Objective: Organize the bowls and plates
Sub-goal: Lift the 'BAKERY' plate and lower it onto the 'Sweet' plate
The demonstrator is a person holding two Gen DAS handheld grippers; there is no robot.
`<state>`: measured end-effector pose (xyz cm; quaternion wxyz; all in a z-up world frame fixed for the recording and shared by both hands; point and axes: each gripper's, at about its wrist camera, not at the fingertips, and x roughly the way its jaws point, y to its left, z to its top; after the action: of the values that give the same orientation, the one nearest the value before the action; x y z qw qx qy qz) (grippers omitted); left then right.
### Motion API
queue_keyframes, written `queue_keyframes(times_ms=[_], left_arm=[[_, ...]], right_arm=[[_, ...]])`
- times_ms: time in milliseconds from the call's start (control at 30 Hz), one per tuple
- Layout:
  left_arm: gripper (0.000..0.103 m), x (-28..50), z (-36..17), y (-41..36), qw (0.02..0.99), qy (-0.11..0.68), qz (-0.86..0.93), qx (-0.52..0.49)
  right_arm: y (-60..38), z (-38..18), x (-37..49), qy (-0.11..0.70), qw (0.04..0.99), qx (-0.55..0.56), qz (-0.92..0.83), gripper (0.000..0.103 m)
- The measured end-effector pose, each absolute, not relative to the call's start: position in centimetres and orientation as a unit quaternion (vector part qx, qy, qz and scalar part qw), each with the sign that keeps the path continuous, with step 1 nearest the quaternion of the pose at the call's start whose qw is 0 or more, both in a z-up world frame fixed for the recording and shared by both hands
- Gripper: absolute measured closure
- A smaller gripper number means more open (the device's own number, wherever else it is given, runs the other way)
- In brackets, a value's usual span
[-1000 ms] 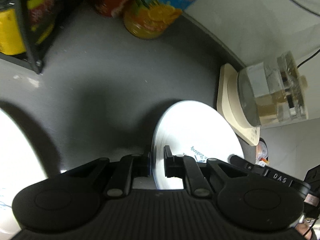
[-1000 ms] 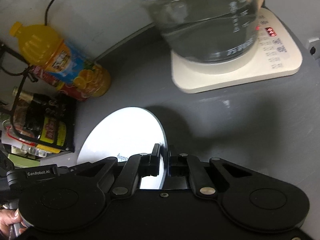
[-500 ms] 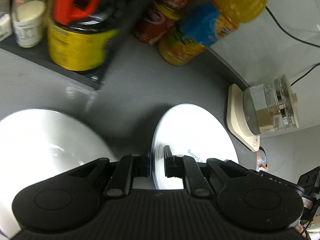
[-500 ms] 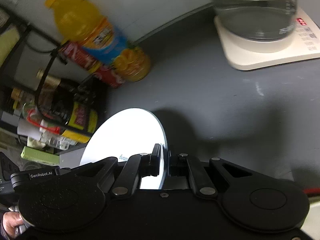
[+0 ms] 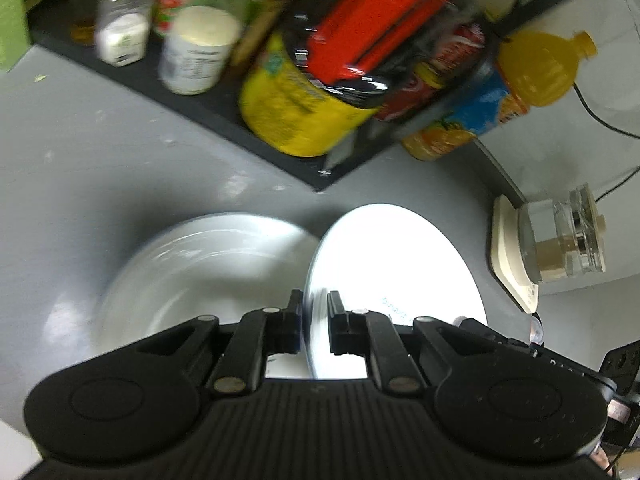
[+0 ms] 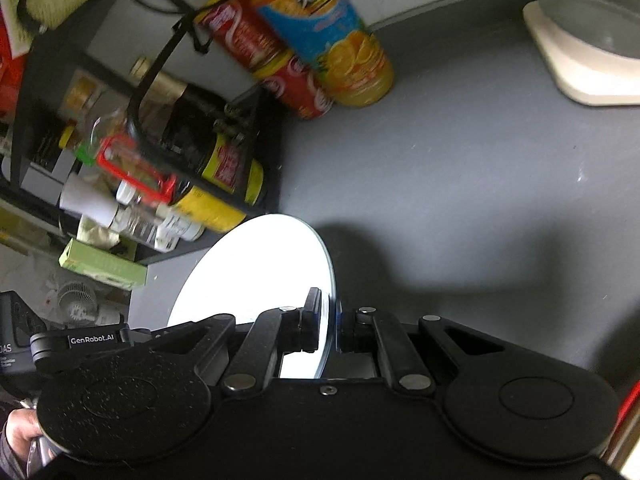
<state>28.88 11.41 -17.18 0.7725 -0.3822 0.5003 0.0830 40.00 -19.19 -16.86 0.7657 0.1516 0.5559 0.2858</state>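
Blur smears most of the left wrist view: the jars and bottles on the black rack (image 5: pixel 224 120) run together, and their labels cannot be read. Black claw bodies cut off the lower part of the small white plate (image 5: pixel 392 264) in both views, and the printing on it is too faint to make out. The glass kettle (image 5: pixel 560 240) on its cream base sits at the far right, partly cropped in the right wrist view.

Both claws grip that one plate by opposite edges. The left claw (image 5: pixel 314 326) is closed down to a narrow slot with the plate's rim pinched between its pads. The right claw (image 6: pixel 329 326) is likewise nearly shut, its pads pressed to either face of the rim (image 6: pixel 264 276). The plate is held on edge, tilted, above the grey surface (image 6: pixel 440 160).

A second ago only a sliver of the big white bowl (image 5: pixel 200 276) showed at the left edge; it now fills the left half just beside the held plate. The rack, the orange juice bottle (image 6: pixel 332 28) and the red can (image 6: pixel 276 60) have swung into fuller view, and the kettle has slid off toward the right.
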Motion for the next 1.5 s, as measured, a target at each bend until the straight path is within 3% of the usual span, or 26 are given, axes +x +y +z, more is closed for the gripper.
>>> queue_keyframes(times_ms=[633, 1033, 1367, 1500], left_arm=[[0.093, 24.4, -19.6, 14.0, 0.760, 0.518, 0.105, -0.379], [0.088, 23.9, -21.2, 13.4, 0.750, 0.537, 0.126, -0.365], [0.087, 24.3, -20.3, 13.8, 0.746, 0.552, 0.131, -0.348], [0.081, 24.4, -18.9, 14.0, 0.754, 0.551, 0.125, -0.335]], right_arm=[[-16.4, -17.4, 36.3, 0.567, 0.759, 0.095, 0.306, 0.095], [-15.4, -17.7, 35.6, 0.570, 0.759, 0.063, 0.309, 0.097], [-15.4, -17.7, 35.4, 0.561, 0.768, 0.057, 0.304, 0.098], [-15.5, -17.7, 35.4, 0.561, 0.768, 0.062, 0.303, 0.098]])
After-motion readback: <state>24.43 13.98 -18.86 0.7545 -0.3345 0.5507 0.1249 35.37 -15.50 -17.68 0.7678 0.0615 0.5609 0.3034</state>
